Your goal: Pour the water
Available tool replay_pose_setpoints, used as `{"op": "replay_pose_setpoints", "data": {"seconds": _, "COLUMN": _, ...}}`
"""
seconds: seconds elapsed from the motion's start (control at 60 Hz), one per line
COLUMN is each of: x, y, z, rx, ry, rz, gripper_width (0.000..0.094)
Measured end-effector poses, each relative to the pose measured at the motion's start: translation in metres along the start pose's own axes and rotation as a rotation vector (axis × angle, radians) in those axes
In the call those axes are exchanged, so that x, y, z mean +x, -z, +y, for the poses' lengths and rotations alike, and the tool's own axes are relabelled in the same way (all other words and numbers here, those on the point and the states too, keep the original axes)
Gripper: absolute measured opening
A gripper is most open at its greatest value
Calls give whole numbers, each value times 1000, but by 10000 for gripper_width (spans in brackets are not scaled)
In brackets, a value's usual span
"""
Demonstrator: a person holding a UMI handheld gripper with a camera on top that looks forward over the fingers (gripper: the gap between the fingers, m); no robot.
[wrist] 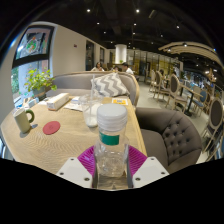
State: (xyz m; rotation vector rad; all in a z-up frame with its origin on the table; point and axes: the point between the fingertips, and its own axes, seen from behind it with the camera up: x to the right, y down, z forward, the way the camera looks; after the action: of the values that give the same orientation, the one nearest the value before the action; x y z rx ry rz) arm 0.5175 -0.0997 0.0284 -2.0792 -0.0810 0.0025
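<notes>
Gripper view: held a capped water bottle upright between the jaws, pads pressed against both sides, low over the bench. Judged pouring not yet begun, cap on. Noted a glass at 11 o'clock just beyond, a green mug and red coaster at 10 o'clock.

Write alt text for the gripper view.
A gripper holds a clear bottle with a white cap upright between its pink pads over a wooden table. Beyond stand a glass, a mug and a red coaster.
</notes>
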Motion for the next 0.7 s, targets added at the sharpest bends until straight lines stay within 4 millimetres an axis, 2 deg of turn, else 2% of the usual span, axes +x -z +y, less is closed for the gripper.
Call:
{"op": "replay_pose_setpoints", "data": {"seconds": 0.1, "x": 2, "y": 1, "z": -3, "rx": -3, "ry": 21, "rz": 33, "gripper_width": 397}}
{"op": "replay_pose_setpoints", "data": {"seconds": 0.2, "x": -1, "y": 2, "z": -21, "rx": 1, "ry": 62, "rz": 77, "gripper_width": 396}}
{"op": "replay_pose_setpoints", "data": {"seconds": 0.283, "x": -5, "y": 6, "z": -43, "rx": 9, "ry": 114, "rz": 117, "gripper_width": 398}}
{"op": "replay_pose_setpoints", "data": {"seconds": 0.4, "x": -28, "y": 11, "z": -84, "rx": 34, "ry": 226, "rz": 176, "gripper_width": 397}}
{"op": "replay_pose_setpoints", "data": {"seconds": 0.583, "x": -96, "y": 20, "z": -155, "rx": 56, "ry": 563, "rz": 334, "gripper_width": 396}}
{"op": "replay_pose_setpoints", "data": {"seconds": 0.7, "x": -158, "y": 20, "z": -187, "rx": 49, "ry": 847, "rz": 415, "gripper_width": 396}}
